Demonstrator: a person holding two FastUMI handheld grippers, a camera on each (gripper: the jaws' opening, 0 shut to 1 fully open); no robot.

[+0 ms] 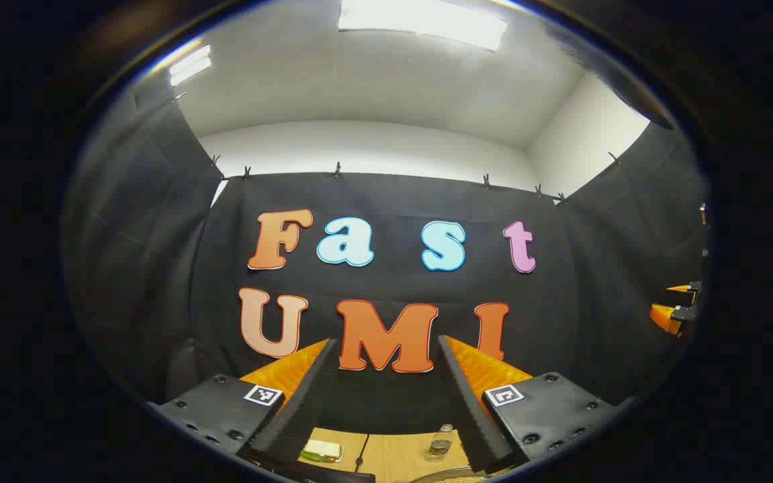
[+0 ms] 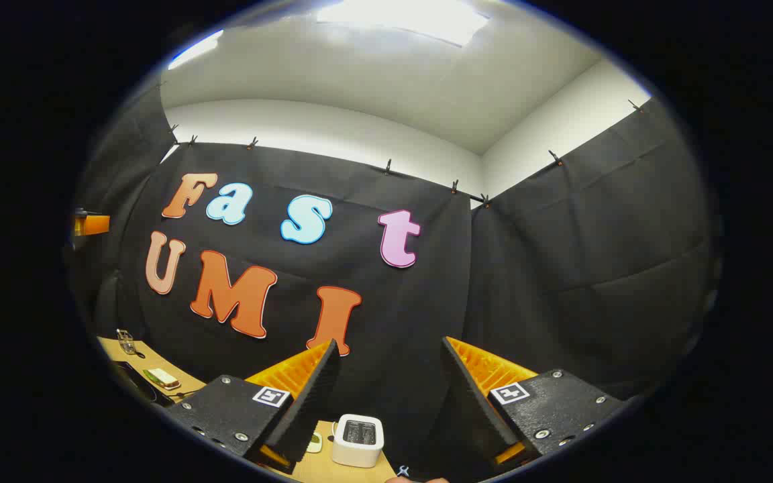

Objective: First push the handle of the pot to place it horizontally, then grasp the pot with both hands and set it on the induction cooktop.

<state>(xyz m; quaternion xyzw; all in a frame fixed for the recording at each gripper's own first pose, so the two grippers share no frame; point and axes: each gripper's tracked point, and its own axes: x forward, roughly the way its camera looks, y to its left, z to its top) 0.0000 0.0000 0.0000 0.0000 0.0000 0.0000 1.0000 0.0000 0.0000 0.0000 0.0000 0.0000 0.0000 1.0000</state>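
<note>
We hold the left gripper [image 1: 386, 349] and the right gripper [image 2: 390, 350] raised with fingers spread and empty, a small bottle [image 1: 439, 443] low between the left fingers, a white toaster [image 2: 357, 439] low between the right fingers, and we cannot place the pot.

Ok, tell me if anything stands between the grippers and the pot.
Cannot tell. The open left gripper and right gripper aim at the booth wall above the table. On it ahead sit a small bottle and a white toaster.
</note>
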